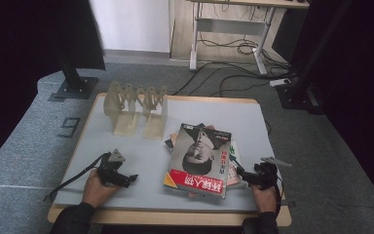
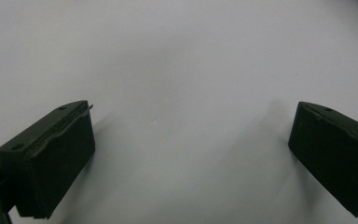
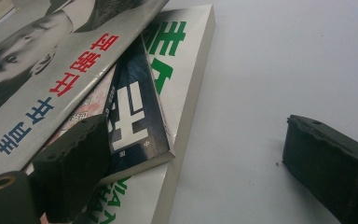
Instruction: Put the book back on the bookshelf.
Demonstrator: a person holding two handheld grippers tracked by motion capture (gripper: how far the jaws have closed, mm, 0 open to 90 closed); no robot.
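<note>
From the high view, a pile of magazines (image 1: 199, 158) lies near the middle of the grey worktop (image 1: 141, 161), the pale rack (image 1: 136, 109) behind it standing empty; the left tongs (image 1: 130, 179) rest apart from the pile, the right tongs (image 1: 239, 174) at its edge. In the left gripper view the left tongs (image 2: 191, 154) gape over bare worktop (image 2: 182, 70), holding nothing. In the right gripper view the right tongs (image 3: 186, 163) stand wide, one jaw over the pile's corner (image 3: 135, 130), gripping nothing yet; I judge the sorting hardly begun.

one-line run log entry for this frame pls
left gripper: open, on bare table | right gripper: open, at magazine stack edge | rack: empty
</note>
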